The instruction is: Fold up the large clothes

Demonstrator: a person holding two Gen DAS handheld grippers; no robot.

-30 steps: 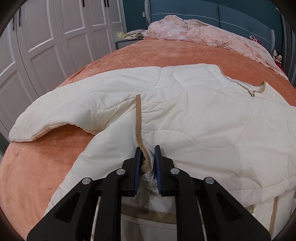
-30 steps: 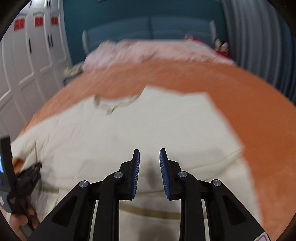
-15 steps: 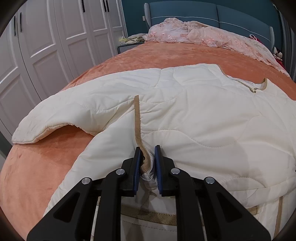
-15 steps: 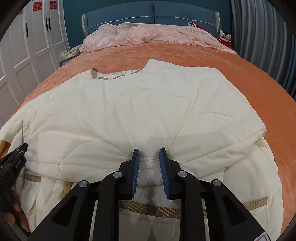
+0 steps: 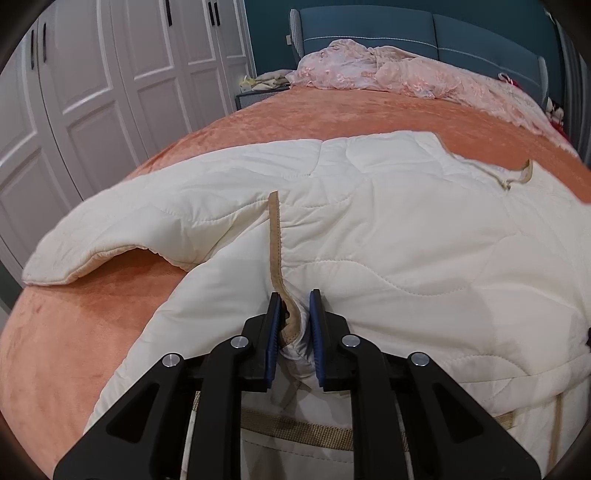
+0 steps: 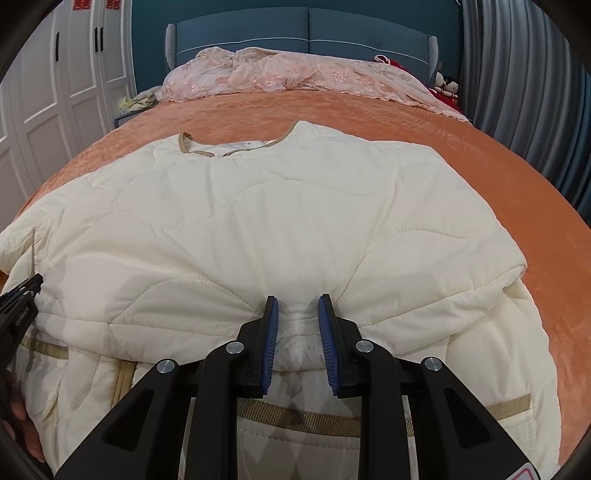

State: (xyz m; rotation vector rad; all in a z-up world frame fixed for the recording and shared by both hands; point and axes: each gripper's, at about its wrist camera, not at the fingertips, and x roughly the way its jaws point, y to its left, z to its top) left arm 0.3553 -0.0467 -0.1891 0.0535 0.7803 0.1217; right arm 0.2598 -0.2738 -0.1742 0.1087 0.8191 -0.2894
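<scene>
A cream quilted jacket (image 5: 406,229) (image 6: 277,206) lies spread on the orange bedspread (image 5: 74,332), collar (image 6: 229,147) toward the headboard. Its near part is doubled over, with a fold running across the front. My left gripper (image 5: 294,306) has the tan-trimmed edge (image 5: 274,229) bunched between its pads; the jaws are opening slightly and a small dark gap shows beside the trim. One sleeve (image 5: 129,229) stretches out to the left. My right gripper (image 6: 297,314) is shut on the puckered fold. The left gripper (image 6: 22,295) also shows at the right wrist view's left edge.
Pink lace bedding (image 6: 295,74) is heaped against the blue headboard (image 6: 306,29). White wardrobe doors (image 5: 92,74) stand along the left and a grey curtain (image 6: 524,92) hangs on the right. Bare orange bedspread (image 6: 480,166) surrounds the jacket. A hand (image 6: 22,424) shows at the lower left.
The right gripper came down with the fold and settled; its view went from blurred to sharp. The left gripper stayed put, its jaws a touch wider around the trim.
</scene>
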